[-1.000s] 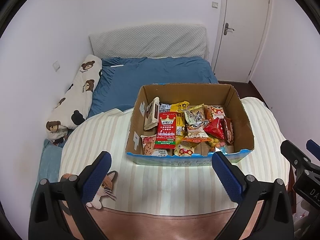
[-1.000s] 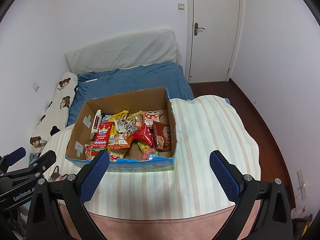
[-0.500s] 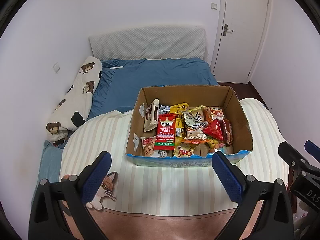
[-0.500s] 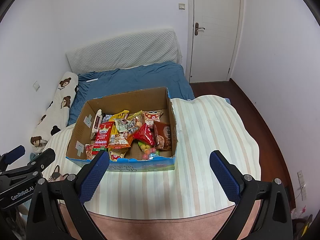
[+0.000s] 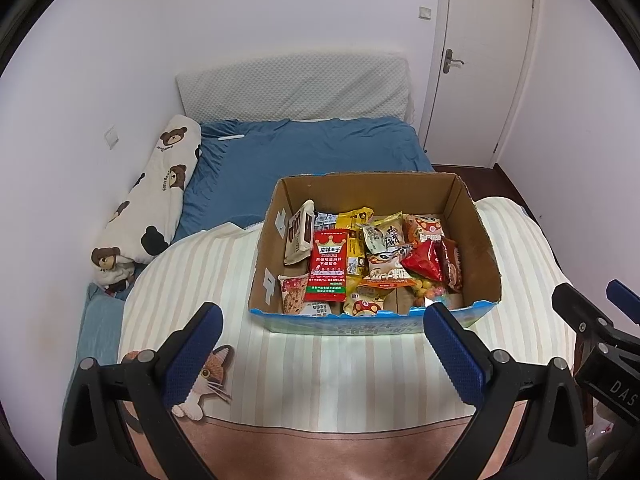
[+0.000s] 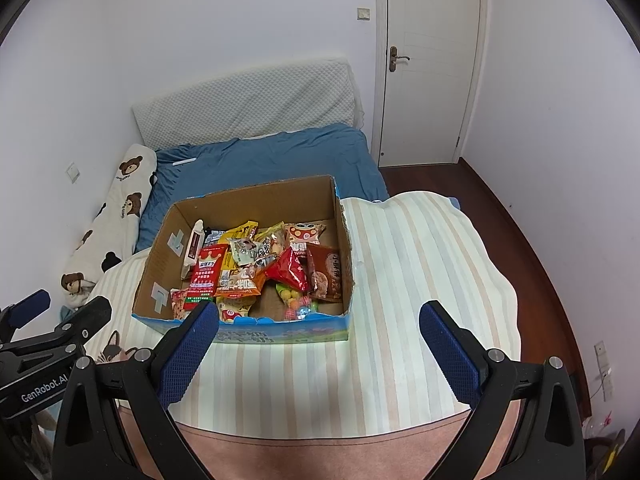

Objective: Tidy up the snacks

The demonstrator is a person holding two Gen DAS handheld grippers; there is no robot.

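Observation:
An open cardboard box stands on a striped cloth and holds several snack packets, among them a red crown packet and a red triangular bag. My left gripper is open and empty, held back from the box's near side. My right gripper is open and empty, just in front of the box's blue front wall. Each gripper shows at the edge of the other's view.
The striped cloth covers the surface under the box, with a cat picture at its left. Behind lie a blue bed, a bear-print pillow and a white door. Wooden floor lies at right.
Both views have drifted slightly, so the box sits a little higher in the frames. Both grippers stay open and empty.

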